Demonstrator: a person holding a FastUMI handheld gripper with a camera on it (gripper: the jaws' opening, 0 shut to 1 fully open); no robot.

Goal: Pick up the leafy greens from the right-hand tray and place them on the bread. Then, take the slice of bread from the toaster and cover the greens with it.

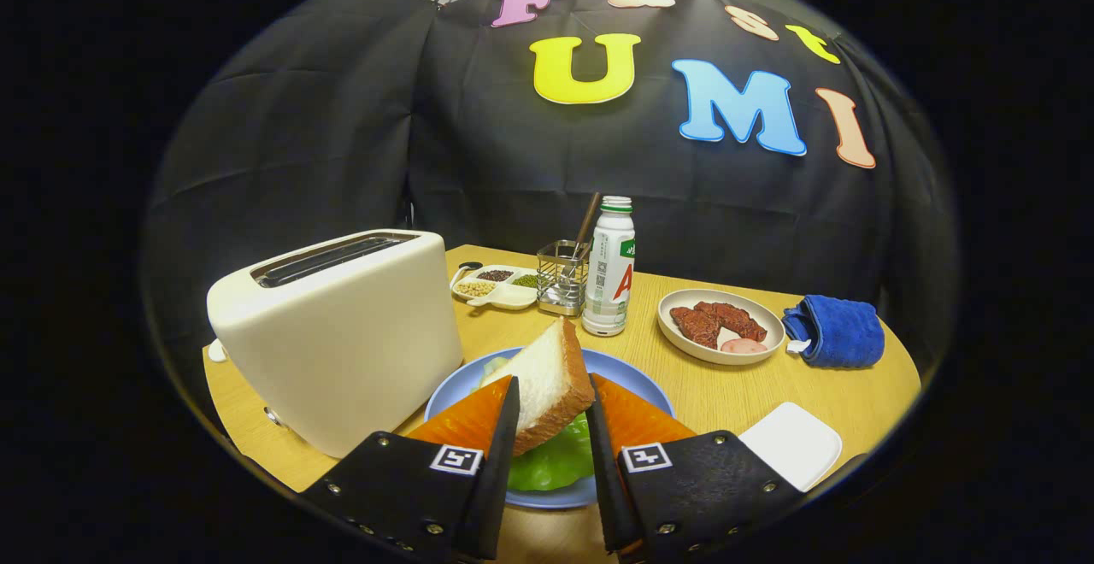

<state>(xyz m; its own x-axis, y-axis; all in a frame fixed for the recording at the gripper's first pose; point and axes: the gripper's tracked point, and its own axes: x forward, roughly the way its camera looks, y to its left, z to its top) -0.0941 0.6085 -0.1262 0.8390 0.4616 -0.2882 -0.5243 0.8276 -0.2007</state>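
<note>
My gripper [551,393] is shut on a slice of bread [547,380], which stands on edge between the fingers, tilted, above the blue plate [628,376]. Under the slice lie the leafy greens [555,461] on the plate; whatever is beneath them is hidden. The cream toaster [342,333] stands just left of the plate, its slots showing nothing sticking out. A white tray [791,444] lies to the right of the fingers, its visible part bare.
Beyond the plate stand a white bottle [611,269], a wire holder [562,278] with a stick in it, and a divided dish of grains [496,284]. A plate of meat [720,325] and a folded blue cloth [838,331] lie right on the wooden table [735,389].
</note>
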